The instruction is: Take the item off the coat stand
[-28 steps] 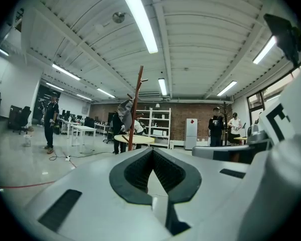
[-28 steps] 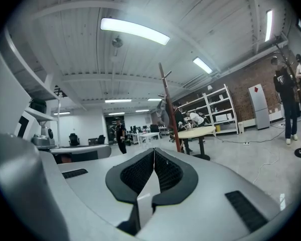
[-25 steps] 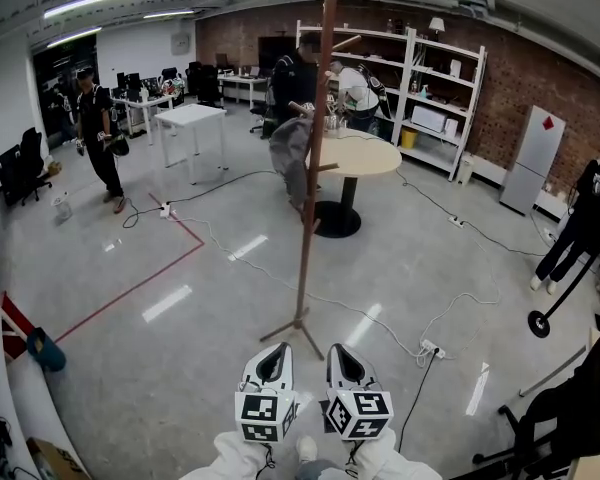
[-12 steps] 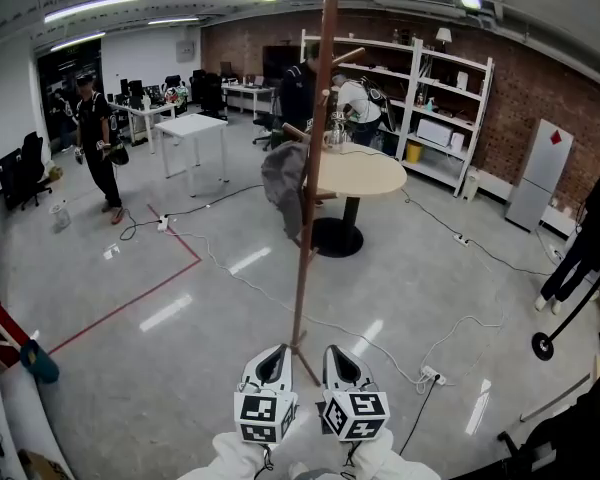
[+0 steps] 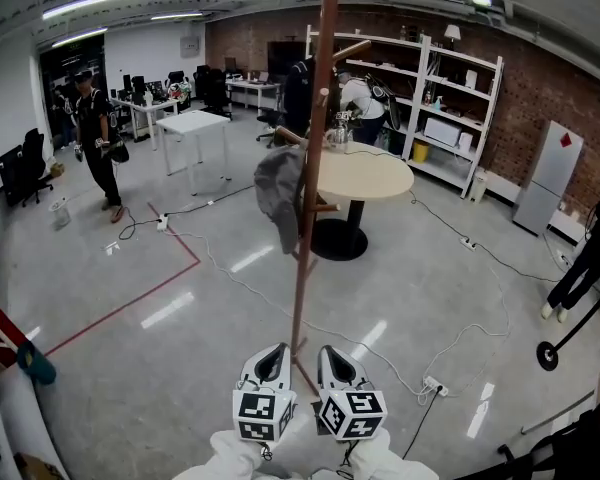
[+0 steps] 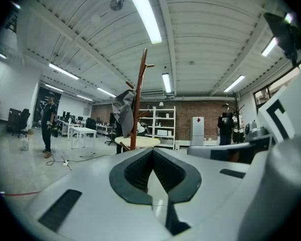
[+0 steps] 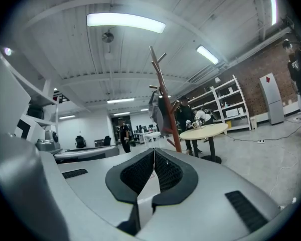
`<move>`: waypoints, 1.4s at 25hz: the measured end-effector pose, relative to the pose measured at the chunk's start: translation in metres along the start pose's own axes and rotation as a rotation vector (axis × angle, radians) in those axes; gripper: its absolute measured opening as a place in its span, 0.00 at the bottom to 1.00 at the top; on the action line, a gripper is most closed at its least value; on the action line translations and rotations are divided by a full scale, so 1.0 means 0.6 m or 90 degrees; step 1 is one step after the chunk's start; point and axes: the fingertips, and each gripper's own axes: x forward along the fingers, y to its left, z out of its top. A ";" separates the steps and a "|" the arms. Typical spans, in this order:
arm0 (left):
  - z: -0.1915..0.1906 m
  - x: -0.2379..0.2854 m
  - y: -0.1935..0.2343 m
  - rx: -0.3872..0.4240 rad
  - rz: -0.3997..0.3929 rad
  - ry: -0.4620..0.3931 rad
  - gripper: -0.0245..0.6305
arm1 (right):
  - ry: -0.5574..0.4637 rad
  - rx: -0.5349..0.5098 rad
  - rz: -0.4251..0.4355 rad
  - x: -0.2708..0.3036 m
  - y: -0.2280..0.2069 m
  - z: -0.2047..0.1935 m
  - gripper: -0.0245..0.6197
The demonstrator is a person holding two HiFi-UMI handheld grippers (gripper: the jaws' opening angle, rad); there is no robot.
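Observation:
A tall brown wooden coat stand rises just ahead of me, with a grey garment draped from a peg on its left side. The stand and garment also show in the left gripper view, and the stand with the garment in the right gripper view. My left gripper and right gripper are held side by side low down, short of the stand's base. Both are shut with nothing between the jaws.
A round beige table stands just behind the coat stand. Cables trail over the glossy floor, with red tape lines at left. A person in black stands at far left; shelves line the brick wall.
Both grippers and my view have moved forward towards the coat stand, which now looms larger and nearer. The jaws stayed shut.

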 end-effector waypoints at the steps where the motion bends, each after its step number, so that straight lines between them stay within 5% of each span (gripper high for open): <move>1: -0.002 0.007 0.003 0.000 0.002 0.003 0.01 | 0.002 0.001 0.004 0.007 0.000 -0.002 0.05; 19: 0.017 0.152 0.060 0.005 -0.017 0.000 0.01 | 0.002 -0.012 -0.027 0.144 -0.068 0.014 0.05; 35: 0.011 0.286 0.192 -0.012 -0.015 0.015 0.01 | -0.036 -0.025 -0.083 0.312 -0.108 0.047 0.05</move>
